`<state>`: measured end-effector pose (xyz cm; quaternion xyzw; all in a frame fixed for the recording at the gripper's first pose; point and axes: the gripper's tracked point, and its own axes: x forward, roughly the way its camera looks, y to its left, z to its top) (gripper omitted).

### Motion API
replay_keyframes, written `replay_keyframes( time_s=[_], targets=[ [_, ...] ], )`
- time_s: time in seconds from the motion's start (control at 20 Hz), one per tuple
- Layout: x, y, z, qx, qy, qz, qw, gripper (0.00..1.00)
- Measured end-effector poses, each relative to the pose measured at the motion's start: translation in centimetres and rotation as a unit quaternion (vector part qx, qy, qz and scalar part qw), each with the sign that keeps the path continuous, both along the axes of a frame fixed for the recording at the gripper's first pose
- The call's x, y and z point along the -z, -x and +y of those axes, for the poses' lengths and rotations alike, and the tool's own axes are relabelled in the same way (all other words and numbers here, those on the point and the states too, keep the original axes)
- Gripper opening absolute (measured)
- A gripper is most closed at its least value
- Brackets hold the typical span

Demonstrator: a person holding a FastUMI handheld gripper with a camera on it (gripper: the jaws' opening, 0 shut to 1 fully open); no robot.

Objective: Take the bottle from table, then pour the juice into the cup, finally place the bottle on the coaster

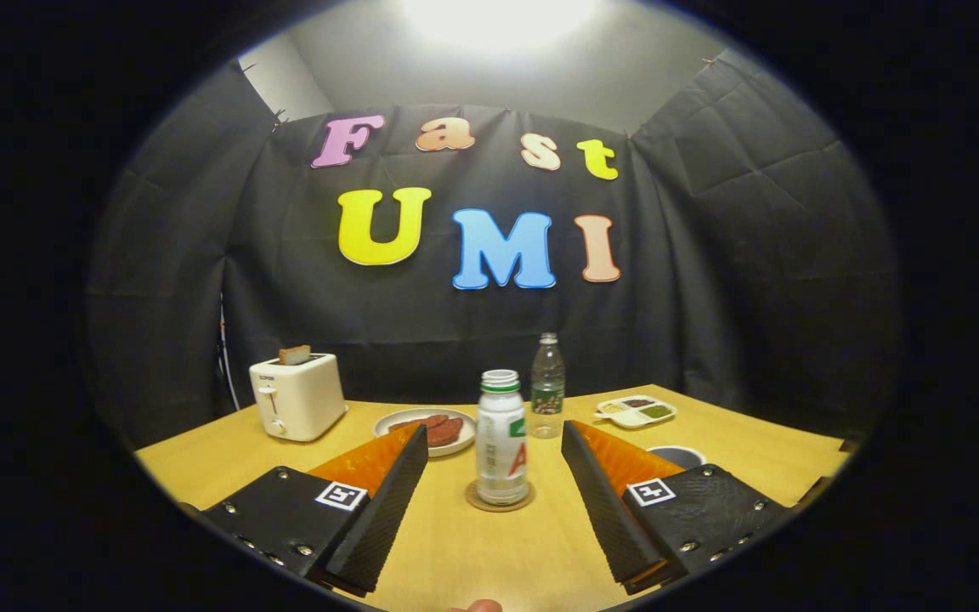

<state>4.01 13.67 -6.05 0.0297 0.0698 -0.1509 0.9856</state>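
Gaping wide, tool touches nothing; bottle upright on coaster between fingers, ungripped.

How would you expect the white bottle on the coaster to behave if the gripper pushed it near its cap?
The white bottle is tall and narrow on a small coaster, so it would probably tip rather than slide. Its smooth sides look somewhat slippery. The gripper is open, fingers either side without touching.
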Motion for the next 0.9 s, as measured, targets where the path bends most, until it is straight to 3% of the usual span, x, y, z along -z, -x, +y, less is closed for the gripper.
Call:
replay_keyframes(
  time_s=[0.3, 0.45, 0.9],
  targets=[
    [-0.6, 2.8, -15.1, 0.089, 0.043, 0.021, 0.995, 0.96],
    [-0.4, 2.9, -21.2, 0.105, 0.054, 0.025, 0.993, 0.96],
    [4.2, -0.2, -29.4, 0.039, 0.070, -0.020, 0.997, 0.93]
  ],
)
